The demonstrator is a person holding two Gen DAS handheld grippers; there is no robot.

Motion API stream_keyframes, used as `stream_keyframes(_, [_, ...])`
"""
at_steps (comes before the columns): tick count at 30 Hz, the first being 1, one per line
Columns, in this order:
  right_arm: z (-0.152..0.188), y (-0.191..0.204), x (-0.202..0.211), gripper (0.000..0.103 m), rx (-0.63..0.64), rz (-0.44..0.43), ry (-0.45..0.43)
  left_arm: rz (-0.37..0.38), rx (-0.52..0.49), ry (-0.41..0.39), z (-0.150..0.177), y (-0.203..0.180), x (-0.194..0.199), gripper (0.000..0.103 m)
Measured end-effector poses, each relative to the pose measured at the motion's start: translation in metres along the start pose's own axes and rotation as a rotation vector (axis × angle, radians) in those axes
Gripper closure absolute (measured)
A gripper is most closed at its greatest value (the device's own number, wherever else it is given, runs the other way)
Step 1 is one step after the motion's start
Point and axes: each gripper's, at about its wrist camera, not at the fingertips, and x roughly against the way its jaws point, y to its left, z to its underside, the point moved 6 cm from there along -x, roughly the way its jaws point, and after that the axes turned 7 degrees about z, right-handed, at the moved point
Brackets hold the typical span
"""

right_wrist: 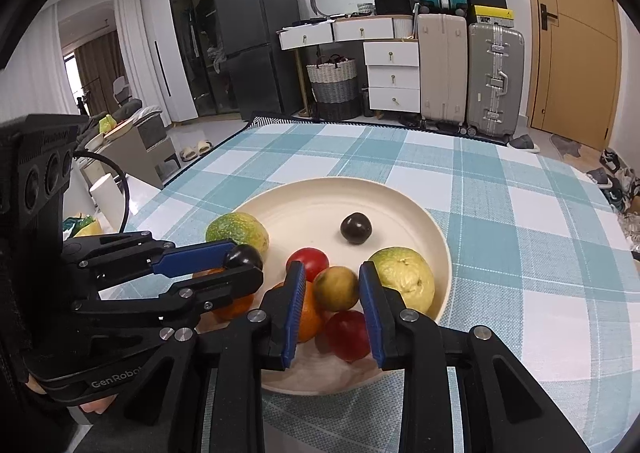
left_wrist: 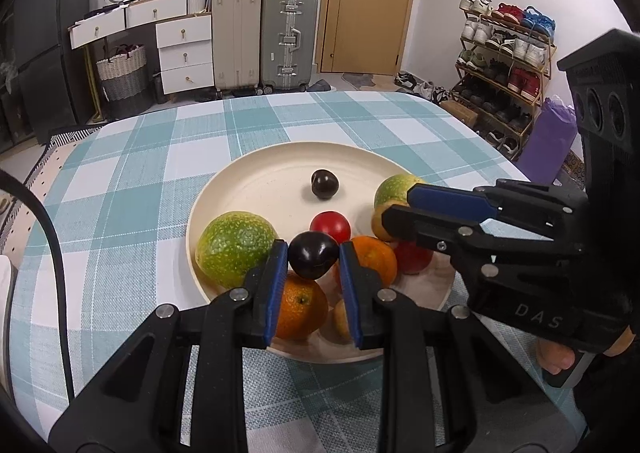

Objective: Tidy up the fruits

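Plate (left_wrist: 224, 181) on the checked table (left_wrist: 132, 181), holding the fruits. Left tongs (left_wrist: 313, 259) clench a dark plum (left_wrist: 312, 259) above it; right tongs (right_wrist: 332, 289) bracket a yellow-brown fruit (right_wrist: 335, 289) (contact uncertain), each fruit directly between its own pads.

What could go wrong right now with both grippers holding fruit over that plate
1. The left gripper pinches a round, glossy dark plum at the pad tips only; it could squirt out and roll off the plate.
2. The right gripper grips a small yellow-brown fruit above the crowded pile; moving it may nudge the red fruit beneath.
3. Both grippers work close together, so they might collide.
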Motion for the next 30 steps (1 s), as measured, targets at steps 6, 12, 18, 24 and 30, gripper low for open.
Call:
stream_keyframes(6, [-0.001,-0.013,0.016,0.059,-0.028,0.022,-0.029,0.008,0.005,-0.012,0.001,0.000,0.007,0.079])
stream_keyframes(12, [0.007,-0.022,0.036,0.036,-0.057,0.033,-0.049,-0.017,-0.008,-0.024,0.004,-0.002,0.019,0.052])
stream_keyframes(18, [0.021,-0.024,0.048,0.015,-0.074,0.018,-0.054,-0.025,-0.002,-0.081,0.006,-0.004,0.047,0.015])
stream_keyframes(24, [0.027,-0.017,0.063,0.001,-0.072,-0.018,-0.093,-0.031,-0.013,-0.141,0.012,-0.007,0.074,0.000])
stream_keyframes(30, [0.032,-0.014,0.070,0.000,-0.062,-0.018,-0.118,-0.062,-0.021,-0.194,0.023,-0.011,0.094,0.000])
